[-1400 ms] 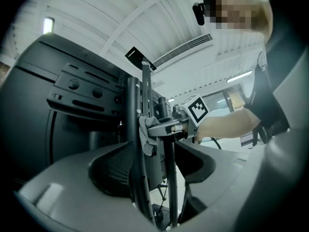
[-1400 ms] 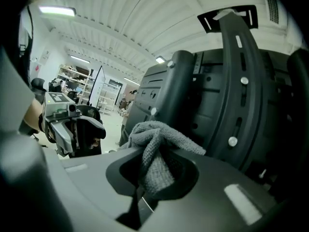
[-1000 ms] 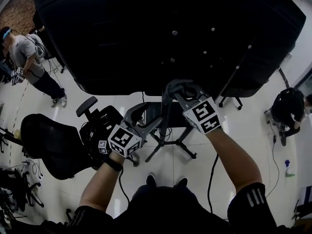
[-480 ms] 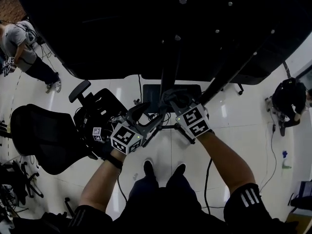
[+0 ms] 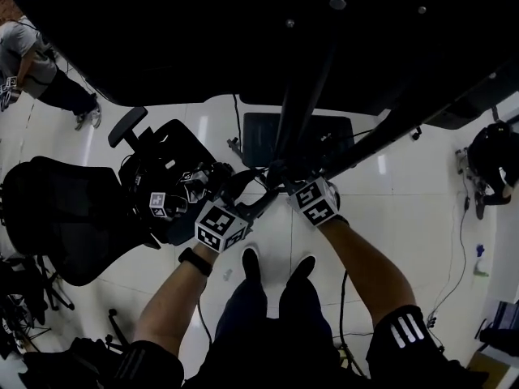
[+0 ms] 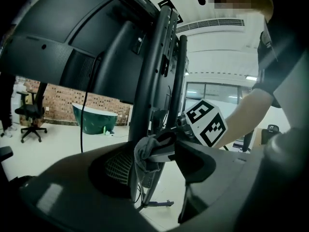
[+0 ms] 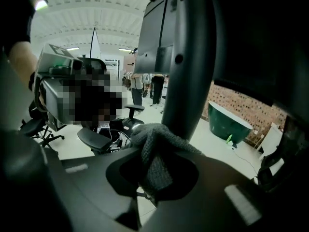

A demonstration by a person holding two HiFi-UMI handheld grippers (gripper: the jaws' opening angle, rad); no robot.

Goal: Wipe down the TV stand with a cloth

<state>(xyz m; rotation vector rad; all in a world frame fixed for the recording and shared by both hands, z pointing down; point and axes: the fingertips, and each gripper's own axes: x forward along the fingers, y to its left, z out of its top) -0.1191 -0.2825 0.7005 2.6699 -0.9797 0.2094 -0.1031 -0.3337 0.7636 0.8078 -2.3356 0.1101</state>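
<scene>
The grey cloth (image 7: 154, 149) is clamped in the right gripper (image 7: 154, 175) at the TV stand's post (image 7: 193, 71) for wiping. The left gripper (image 6: 157, 175), beside the post, has just been opened further, nothing gripped.

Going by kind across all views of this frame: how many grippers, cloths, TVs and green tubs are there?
Grippers: 2 (left gripper, right gripper)
Cloth: 1
TV: 1
Green tub: 1
Total: 5
</scene>
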